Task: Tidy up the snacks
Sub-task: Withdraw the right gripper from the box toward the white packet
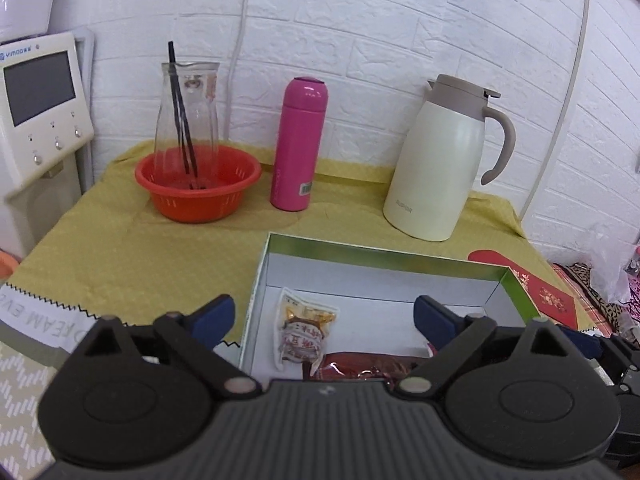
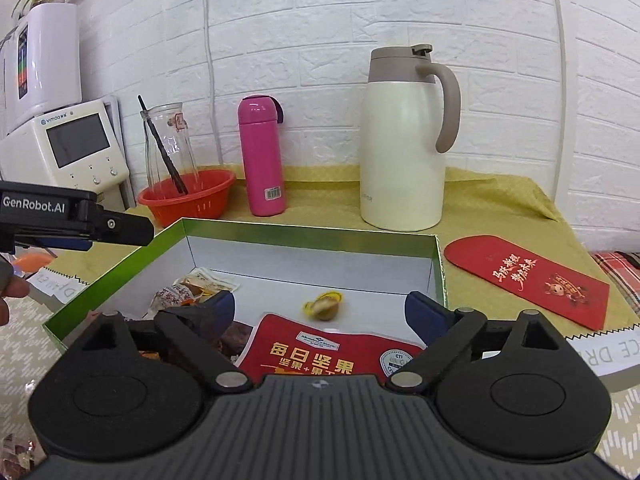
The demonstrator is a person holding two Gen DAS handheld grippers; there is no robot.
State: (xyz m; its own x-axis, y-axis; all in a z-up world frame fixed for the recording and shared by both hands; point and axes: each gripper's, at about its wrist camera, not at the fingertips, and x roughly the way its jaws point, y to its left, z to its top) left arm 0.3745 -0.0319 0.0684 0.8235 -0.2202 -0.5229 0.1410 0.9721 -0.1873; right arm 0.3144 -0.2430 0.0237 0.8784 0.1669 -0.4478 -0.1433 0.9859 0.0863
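A shallow cardboard box [image 2: 312, 236], glossy green outside and matt white inside, sits on the bench [image 1: 120, 248] under a yellow-green dimpled cloth. Inside lie the snacks: a clear crinkled packet [image 1: 306, 330], a flat red foil nut pouch [image 2: 332, 350] at the near wall, and a small yellow-wrapped sweet [image 2: 324, 306] alone on the white floor. The far half of the box floor is bare.

The left gripper [image 1: 324, 314] hovers over the box's near left corner, its blue-padded fingers spread wide with nothing between the pads. The right gripper [image 2: 320, 308] hangs over the near edge, fingers equally wide apart and empty.

Behind the box stand a ribbed red plastic basket [image 1: 198, 184] holding a glass carafe [image 1: 188, 108], a smooth pink cylindrical flask [image 1: 299, 144], and a cream jug [image 1: 440, 164] with a taupe handle. A flat red envelope [image 2: 528, 280] lies just beside the box's right wall.
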